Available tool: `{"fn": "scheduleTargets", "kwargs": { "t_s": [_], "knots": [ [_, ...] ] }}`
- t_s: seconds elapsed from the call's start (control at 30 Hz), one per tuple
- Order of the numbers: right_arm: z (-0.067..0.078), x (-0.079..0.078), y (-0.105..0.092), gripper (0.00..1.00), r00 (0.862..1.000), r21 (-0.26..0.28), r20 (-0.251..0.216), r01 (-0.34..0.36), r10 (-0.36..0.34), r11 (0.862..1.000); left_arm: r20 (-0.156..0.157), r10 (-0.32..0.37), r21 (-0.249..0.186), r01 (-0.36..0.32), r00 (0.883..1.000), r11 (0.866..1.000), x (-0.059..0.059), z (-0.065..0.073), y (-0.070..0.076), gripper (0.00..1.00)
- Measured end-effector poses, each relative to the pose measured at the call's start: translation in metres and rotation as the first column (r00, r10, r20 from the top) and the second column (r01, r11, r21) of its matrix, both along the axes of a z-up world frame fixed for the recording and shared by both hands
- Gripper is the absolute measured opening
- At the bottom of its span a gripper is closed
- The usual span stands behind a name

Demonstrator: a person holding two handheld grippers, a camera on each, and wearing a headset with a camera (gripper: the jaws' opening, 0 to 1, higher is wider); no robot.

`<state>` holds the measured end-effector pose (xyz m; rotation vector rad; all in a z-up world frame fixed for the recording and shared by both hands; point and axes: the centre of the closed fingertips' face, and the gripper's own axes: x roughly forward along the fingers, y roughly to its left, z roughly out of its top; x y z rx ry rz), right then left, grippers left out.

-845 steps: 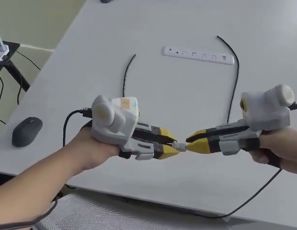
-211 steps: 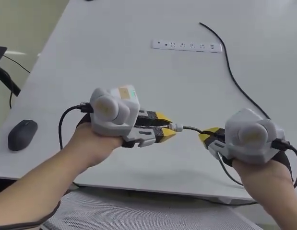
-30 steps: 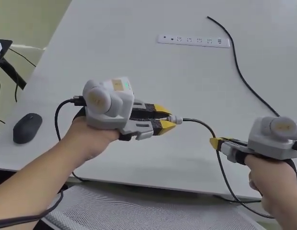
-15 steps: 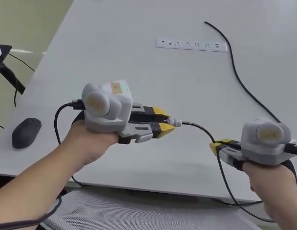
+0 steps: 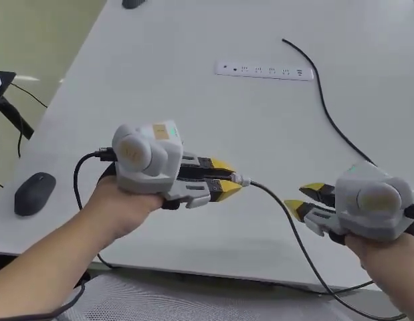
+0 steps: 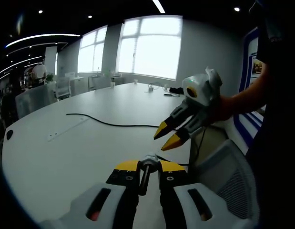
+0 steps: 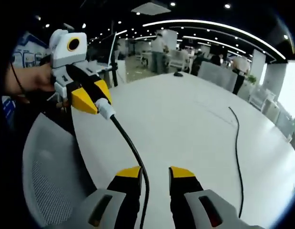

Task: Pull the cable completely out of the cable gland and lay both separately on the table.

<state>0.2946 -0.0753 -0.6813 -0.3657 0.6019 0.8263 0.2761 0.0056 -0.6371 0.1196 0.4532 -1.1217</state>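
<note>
My left gripper (image 5: 232,178) is held level above the table's near edge, shut on the small silver cable gland (image 5: 241,180). The black cable (image 5: 287,217) leaves the gland and sags down to the right, past the table edge. My right gripper (image 5: 297,197) is a hand's width to the right, open, with its yellow tips apart. In the right gripper view the cable (image 7: 130,143) runs from the gland (image 7: 106,109) down between my open right gripper (image 7: 154,172), close to its left finger. In the left gripper view the gland (image 6: 148,160) sits clamped in the left gripper (image 6: 148,166).
A white power strip (image 5: 263,70) lies at the back of the white table (image 5: 160,87), its black cord (image 5: 327,107) trailing toward the right. A dark mouse (image 5: 33,192) sits at the left edge. A mesh chair seat (image 5: 160,301) is below the near edge.
The right gripper, shut on the cable half a second ago, has opened and let it go. The cable now sags lower from the gland. The left gripper has kept its hold.
</note>
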Motion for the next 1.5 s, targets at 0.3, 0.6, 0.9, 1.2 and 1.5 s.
{"fn": "scheduleTargets", "kwargs": {
  "t_s": [0.3, 0.6, 0.9, 1.2, 1.5],
  "knots": [
    [0.022, -0.002, 0.042, 0.22, 0.980, -0.027, 0.079, -0.183, 0.185, 0.983, -0.008, 0.006, -0.002, -0.006, 1.000, 1.000, 0.000, -0.002, 0.004, 0.15],
    [0.016, -0.013, 0.068, 0.12, 0.941, -0.096, 0.100, -0.314, 0.323, 0.945, -0.013, 0.008, -0.008, -0.008, 1.000, 1.000, -0.004, -0.001, 0.003, 0.15],
    [0.012, -0.014, 0.075, 0.06, 0.933, -0.111, 0.102, -0.334, 0.345, 0.936, -0.016, 0.004, -0.013, -0.004, 1.000, 1.000, -0.005, 0.000, 0.001, 0.15],
    [0.008, -0.017, 0.074, 0.02, 0.935, -0.090, 0.094, -0.334, 0.341, 0.938, -0.018, -0.004, -0.014, 0.004, 1.000, 1.000, -0.007, -0.001, -0.002, 0.15],
    [0.009, -0.015, 0.073, 0.00, 0.941, -0.075, 0.100, -0.318, 0.325, 0.945, -0.017, -0.003, -0.018, 0.003, 1.000, 1.000, -0.005, -0.001, -0.004, 0.15]
  ]
}}
